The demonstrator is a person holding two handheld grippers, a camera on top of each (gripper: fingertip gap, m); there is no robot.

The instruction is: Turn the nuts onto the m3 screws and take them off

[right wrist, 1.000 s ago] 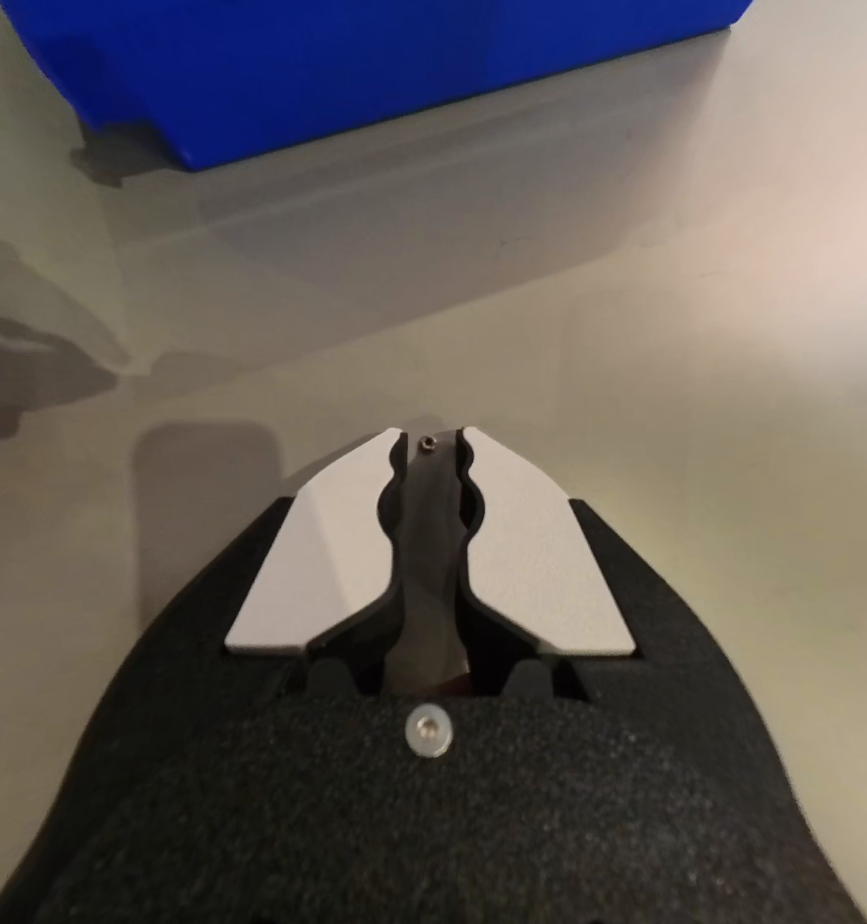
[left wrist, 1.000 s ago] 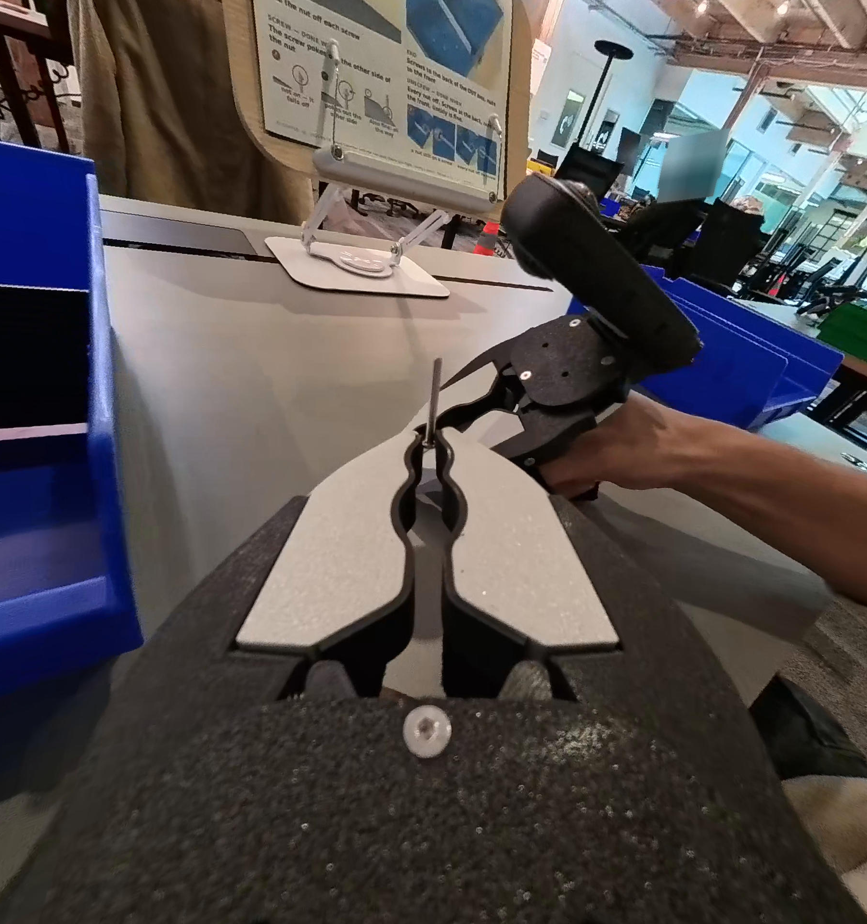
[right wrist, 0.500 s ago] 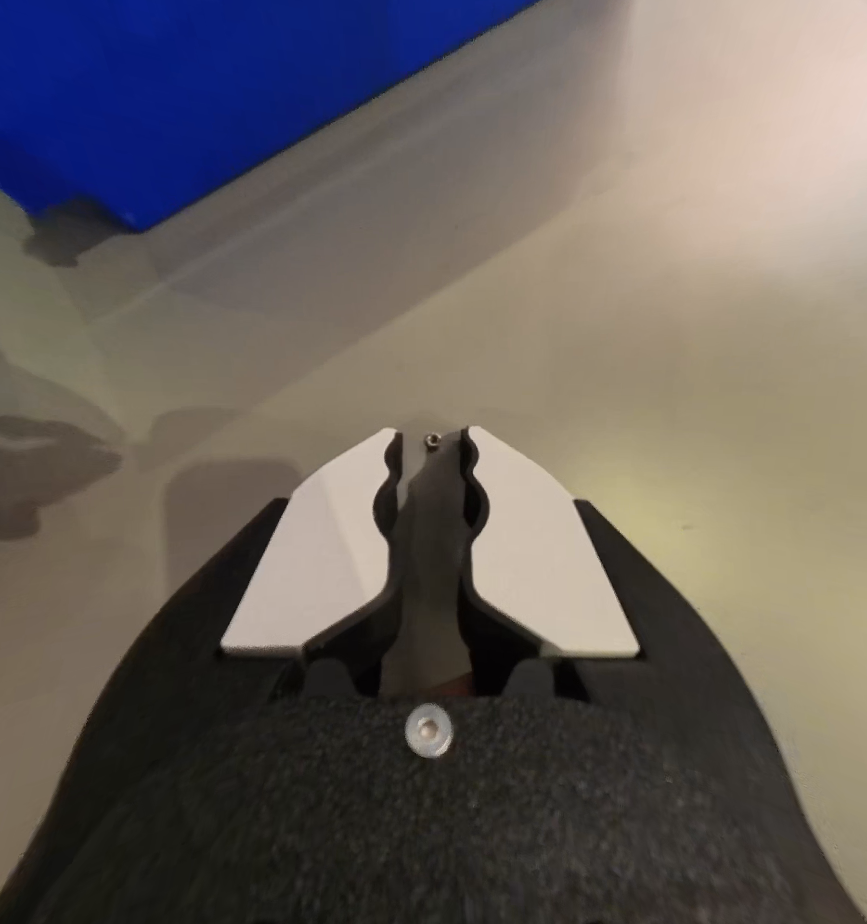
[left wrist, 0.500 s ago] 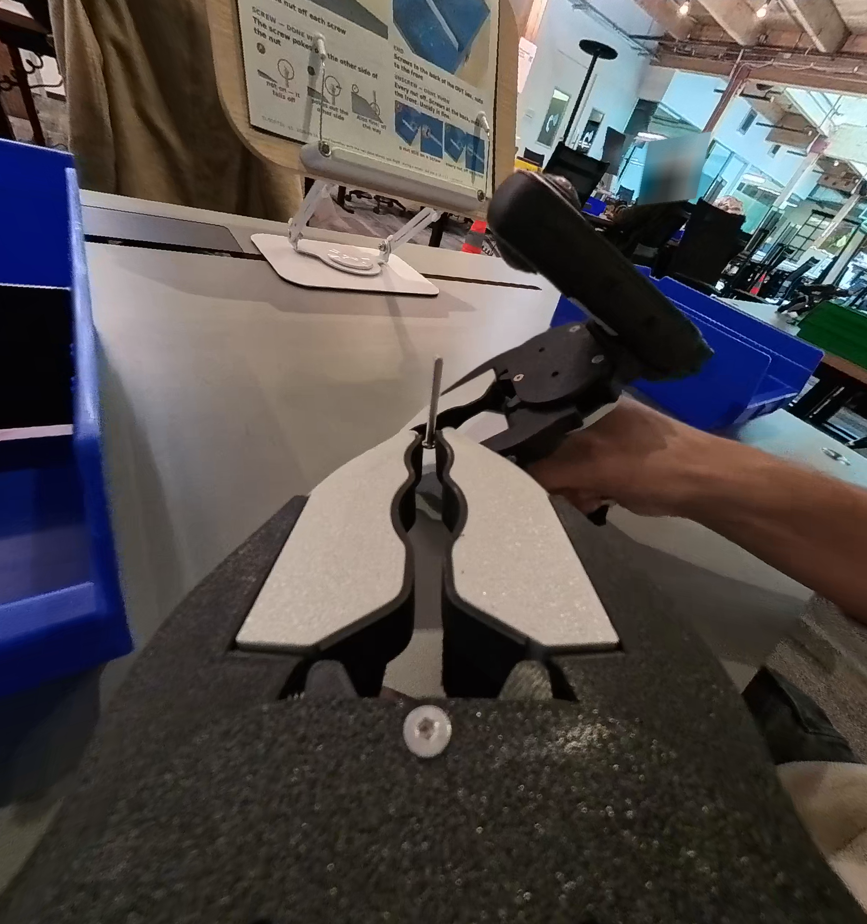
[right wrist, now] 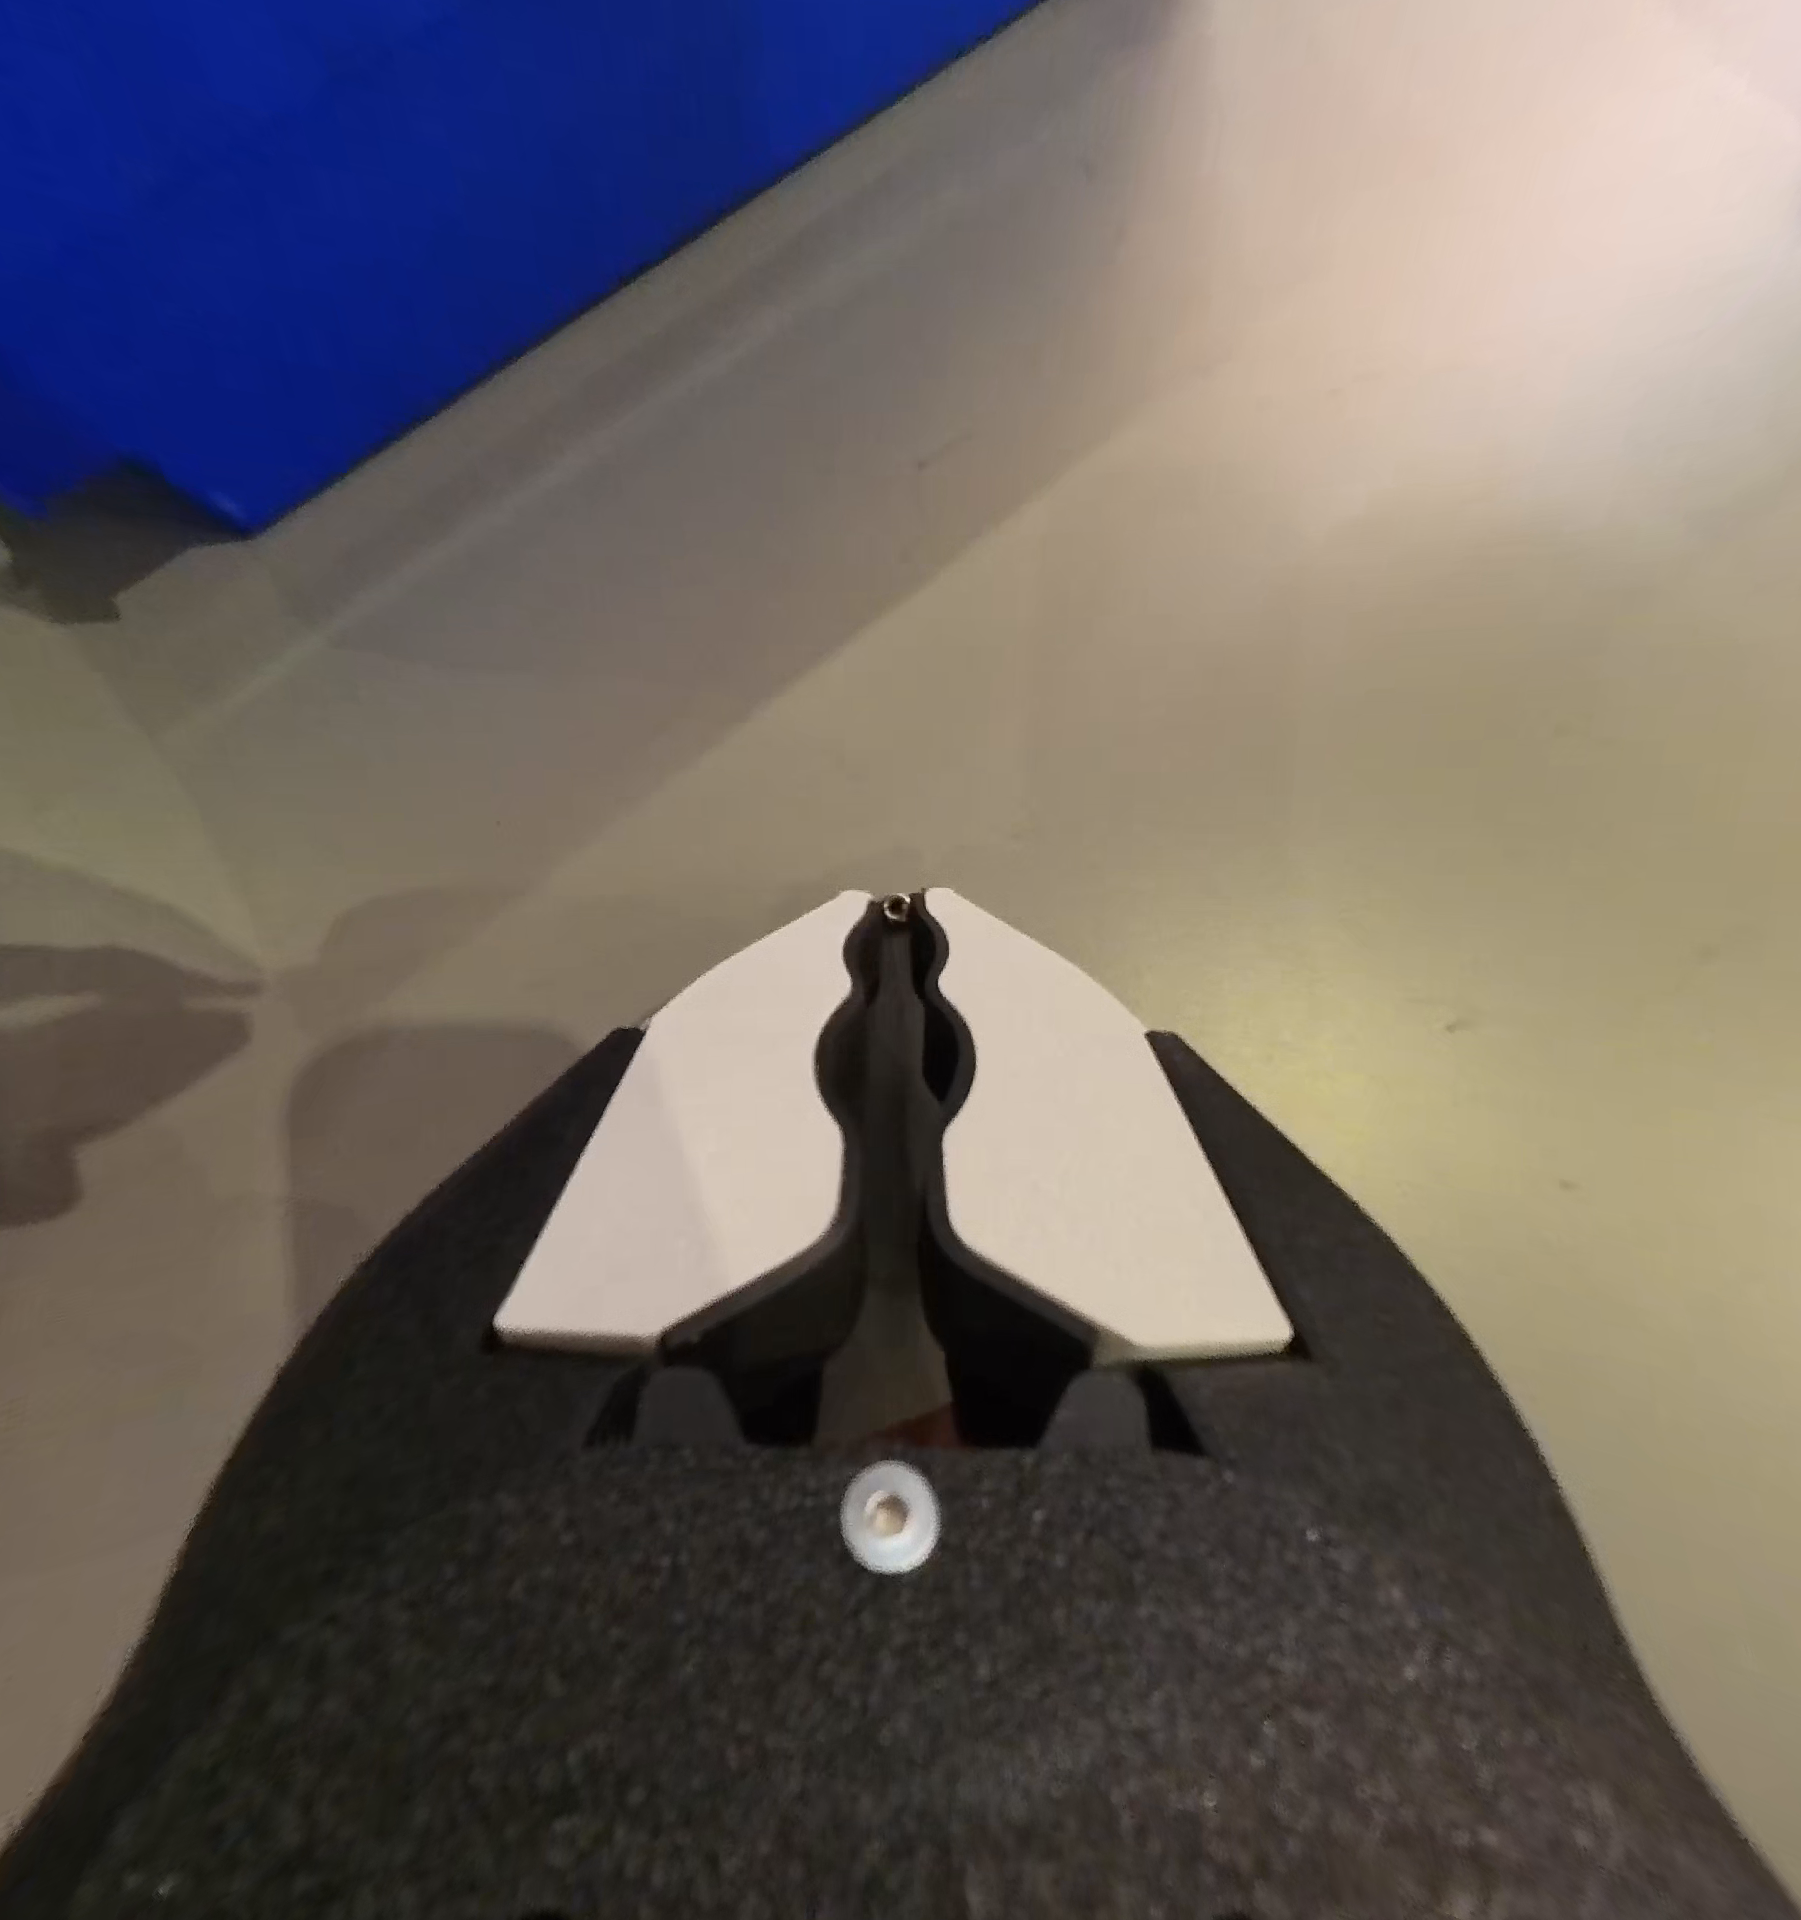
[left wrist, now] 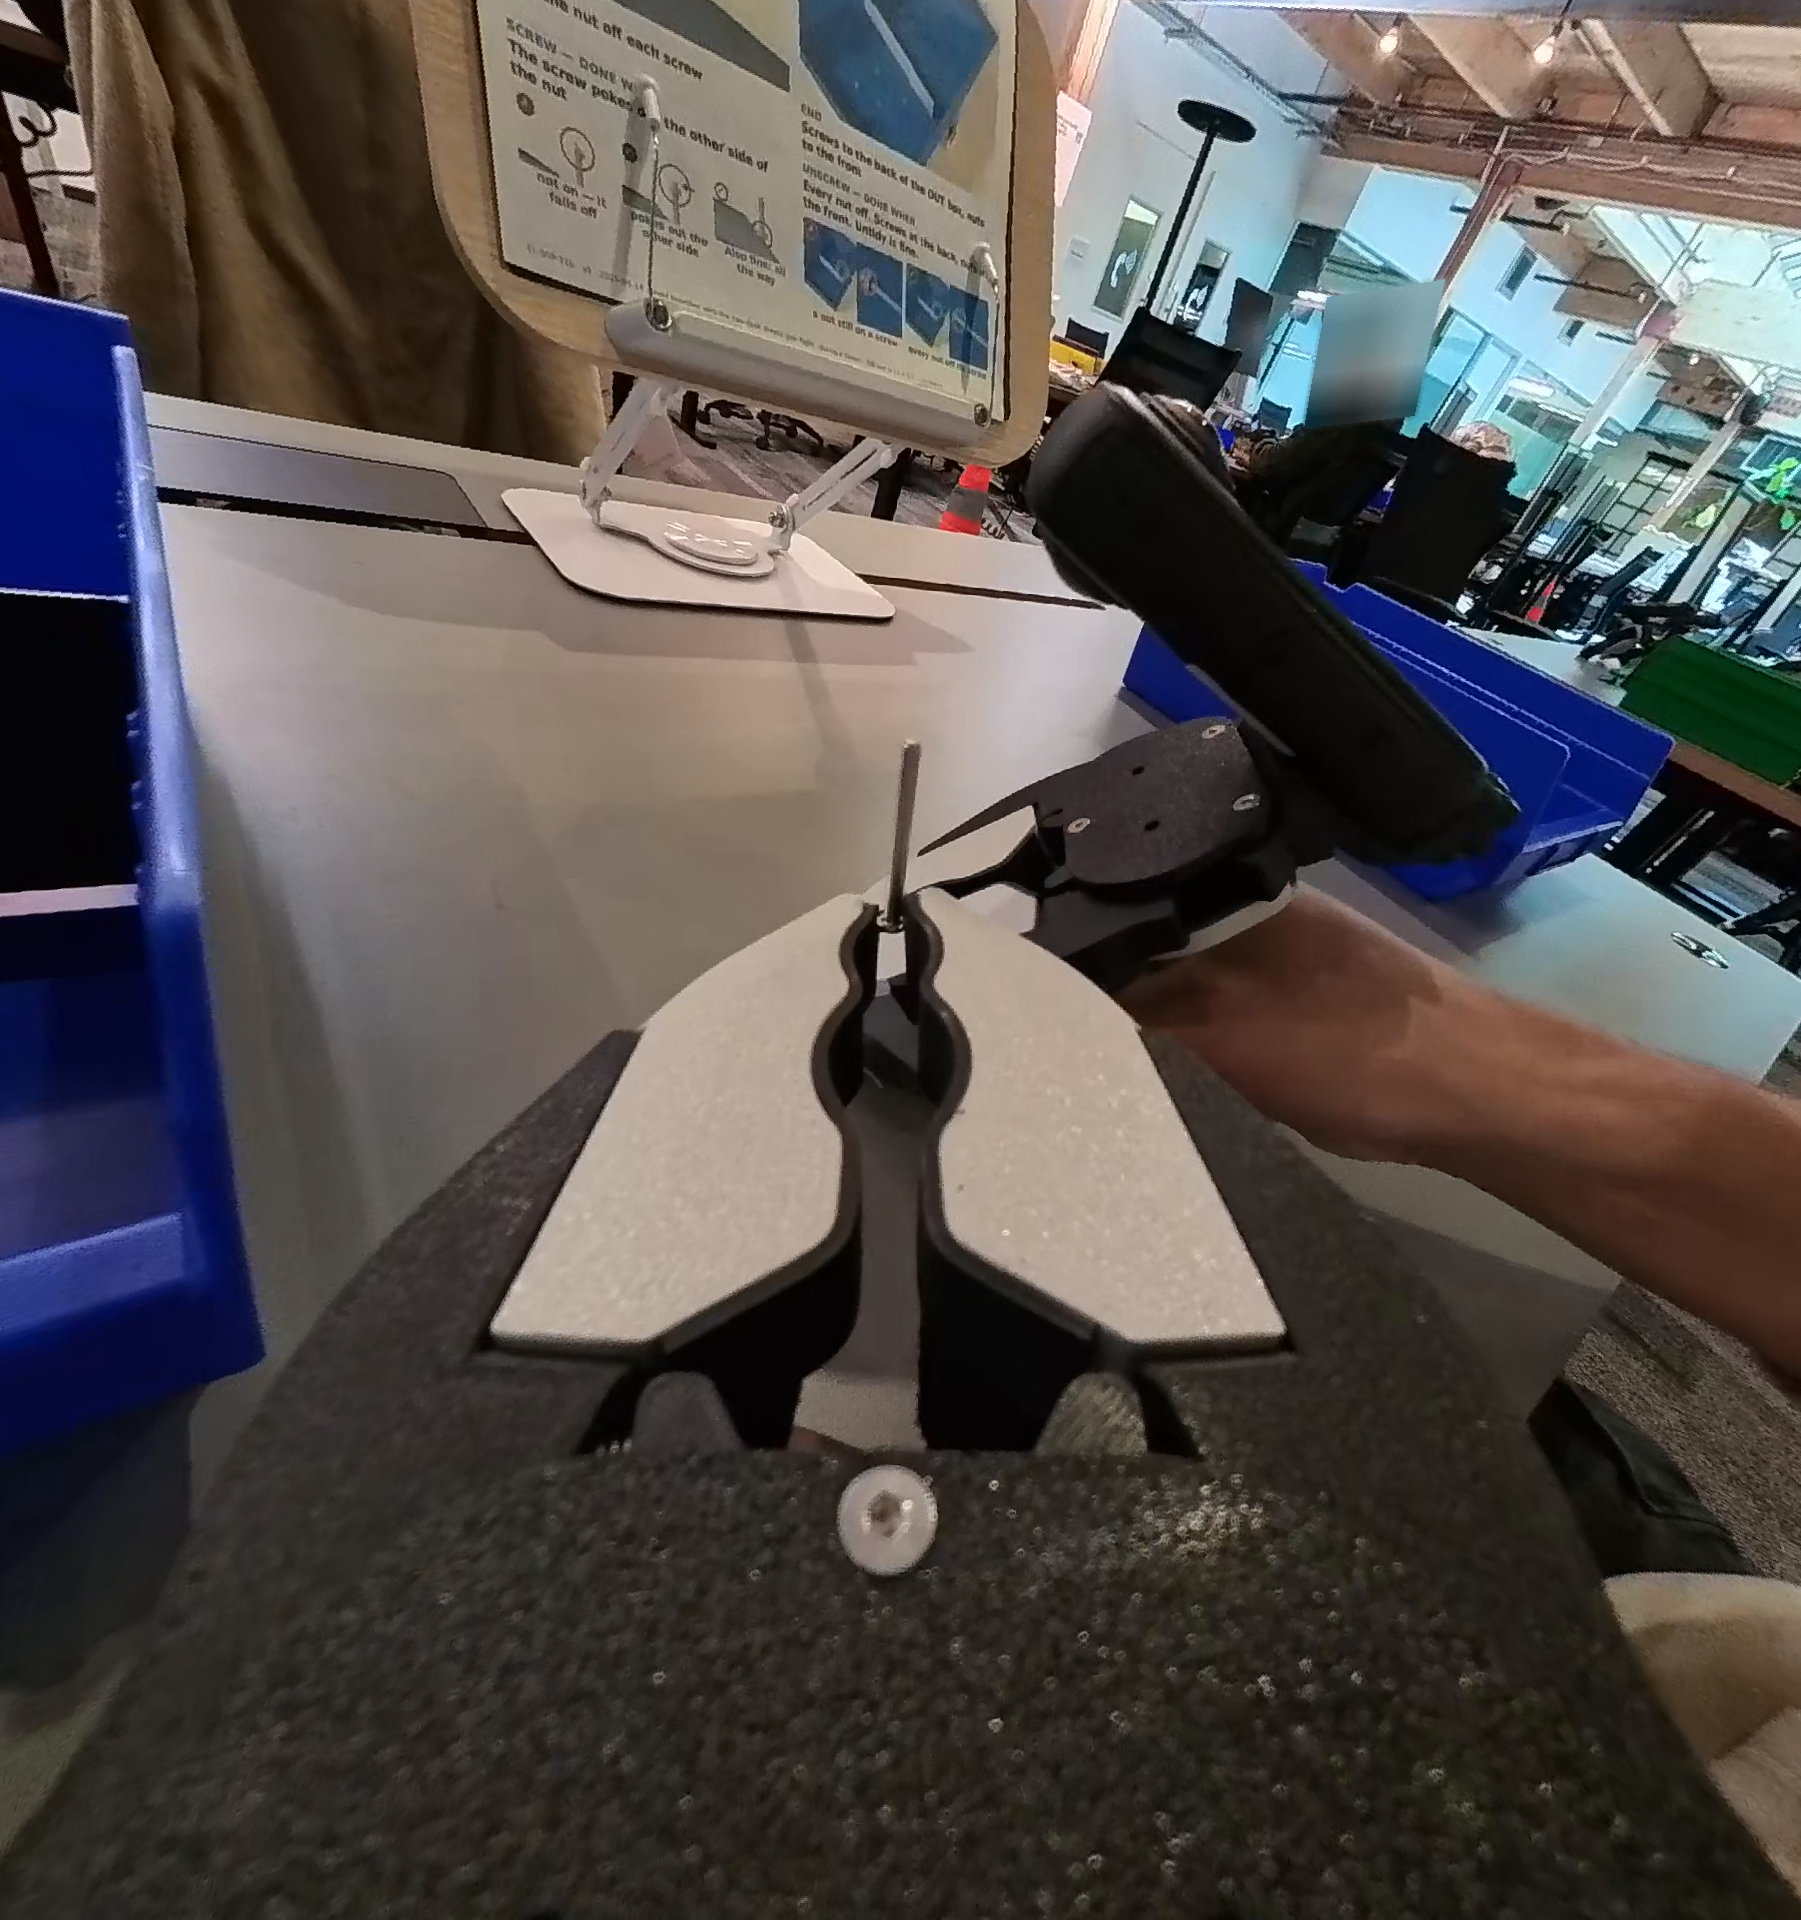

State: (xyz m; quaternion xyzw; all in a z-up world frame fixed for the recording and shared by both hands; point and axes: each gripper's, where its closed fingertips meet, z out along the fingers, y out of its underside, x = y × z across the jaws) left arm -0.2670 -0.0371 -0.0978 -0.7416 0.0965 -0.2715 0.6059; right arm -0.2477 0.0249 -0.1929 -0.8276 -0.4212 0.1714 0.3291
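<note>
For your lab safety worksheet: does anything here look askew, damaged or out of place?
Nothing stands out. The left gripper pinches the screw upright, and the right gripper is shut on a nut over the table.

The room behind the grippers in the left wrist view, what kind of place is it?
Probably an open-plan workshop or lab. A grey worktable carries blue parts bins and an instruction sheet on a stand; behind are desks, office chairs and exposed ceiling beams.
</note>
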